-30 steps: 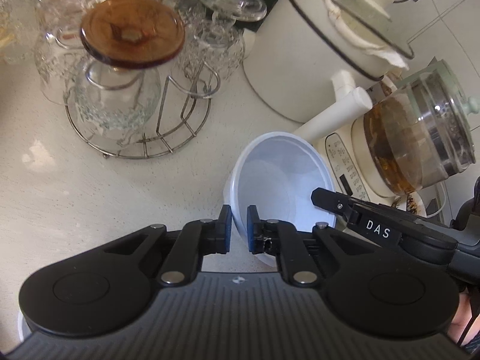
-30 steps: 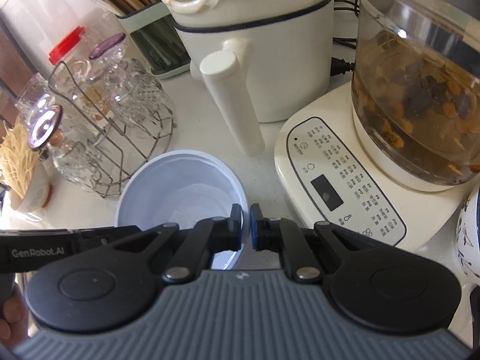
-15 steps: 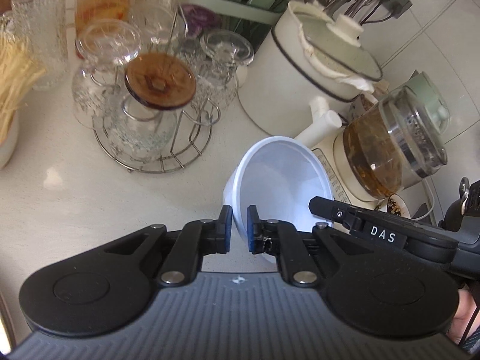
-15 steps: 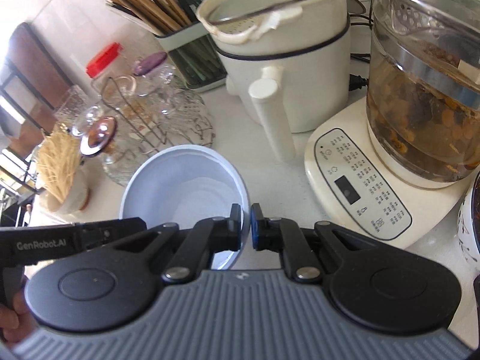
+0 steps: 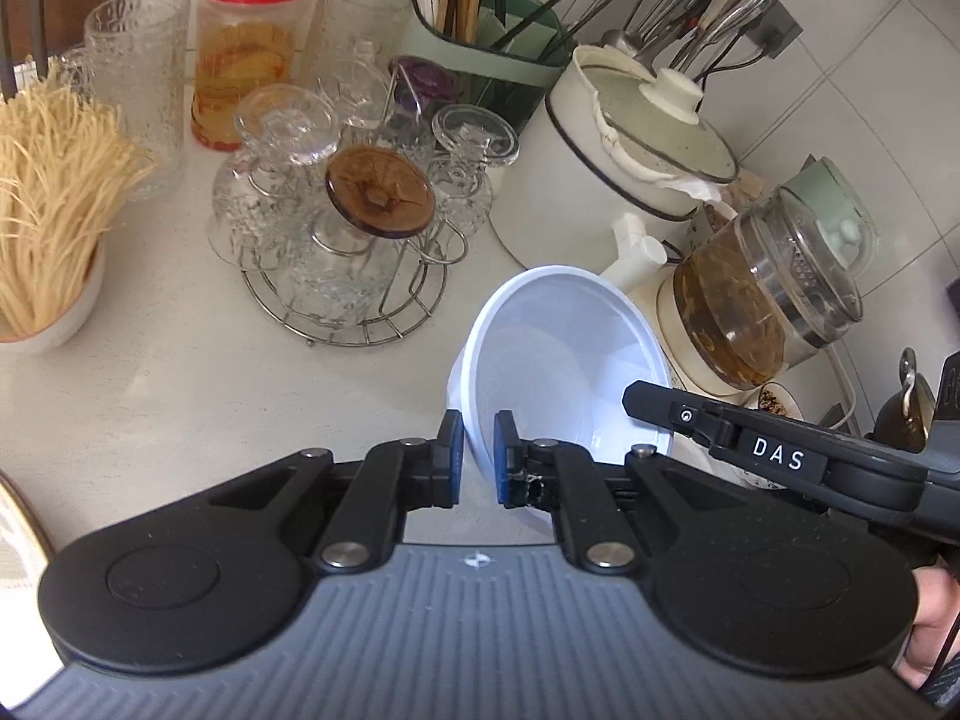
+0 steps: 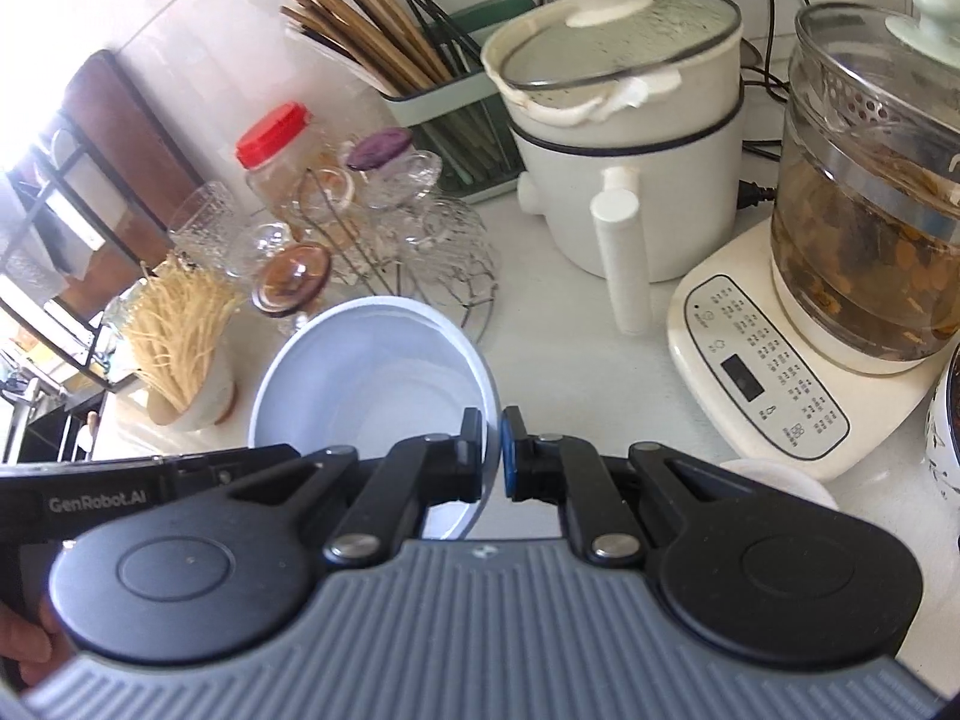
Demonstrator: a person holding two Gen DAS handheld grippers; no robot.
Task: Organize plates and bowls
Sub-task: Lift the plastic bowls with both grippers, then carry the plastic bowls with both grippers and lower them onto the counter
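My left gripper [image 5: 478, 459] has its jaws pinched on the near-left rim of the white bowl [image 5: 558, 360], one blue pad outside the wall and one inside. My right gripper [image 6: 492, 456] has its jaws pinched on the opposite rim of the same bowl [image 6: 372, 372], the wall a thin line between the pads. The bowl hangs between the two, tilted, its open mouth facing both cameras and its base clear of the worktop [image 5: 180, 396].

Below and to the left of the bowl there is a bare stretch of pale worktop. Beyond it stands a wire rack of upturned glasses [image 5: 336, 240], with one amber glass base [image 5: 380, 190] facing up. Further left a white cup of pale straw-like sticks [image 5: 48, 210] sits near the edge. Behind the rack are a red-lidded jar [image 5: 252, 48] and a green holder of chopsticks [image 6: 450, 96]. On the right side the room is tight: a cream electric pot [image 6: 624, 156] with its handle jutting toward the bowl, then a glass kettle of brown brew [image 6: 870, 210] on its control base. A small white dish [image 6: 780, 480] lies just past my right jaws.
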